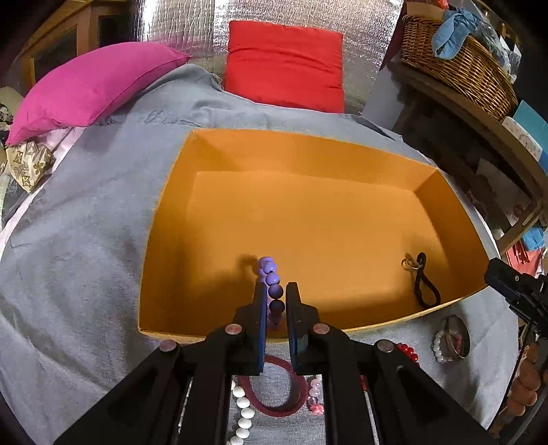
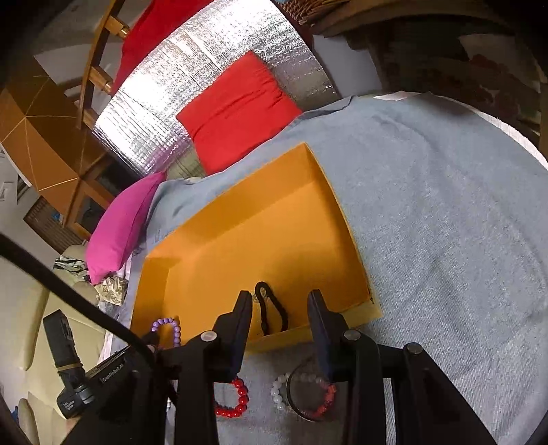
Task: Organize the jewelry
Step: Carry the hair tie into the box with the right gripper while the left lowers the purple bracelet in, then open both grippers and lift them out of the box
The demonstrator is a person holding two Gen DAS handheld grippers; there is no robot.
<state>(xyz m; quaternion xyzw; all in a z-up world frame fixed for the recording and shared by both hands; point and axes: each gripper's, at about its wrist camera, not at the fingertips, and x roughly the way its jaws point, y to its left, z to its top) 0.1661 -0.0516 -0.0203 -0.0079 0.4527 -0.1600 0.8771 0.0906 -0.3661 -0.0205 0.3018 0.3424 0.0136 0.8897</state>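
Two pillows lean at the far end of the surface in the left wrist view: a magenta pillow (image 1: 92, 89) and a red cushion (image 1: 284, 65), both against a wall of silver quilted foil (image 1: 191, 24). A grey blanket (image 1: 75, 246) covers the whole surface, and an orange box (image 1: 178, 191) sits open on it. The left gripper (image 1: 275, 291) is narrowed onto a purple bead bracelet (image 1: 272, 277), holding it above the box's near edge. A black cord loop (image 1: 423, 284) lies in the box's near right corner. A wicker basket (image 1: 459, 65) stands on a wooden shelf to the right. On the blanket beside the box lie a dark red coil band (image 1: 274, 386) and a white bead strand (image 1: 245, 410).

From the right wrist view, the right gripper (image 2: 281, 308) hangs with its fingers wide apart and nothing between them, over the box's near wall (image 2: 284, 337). Below it on the blanket rest a red bead bracelet (image 2: 236, 398) and a metal bangle (image 2: 301, 397) with white and pink beads.
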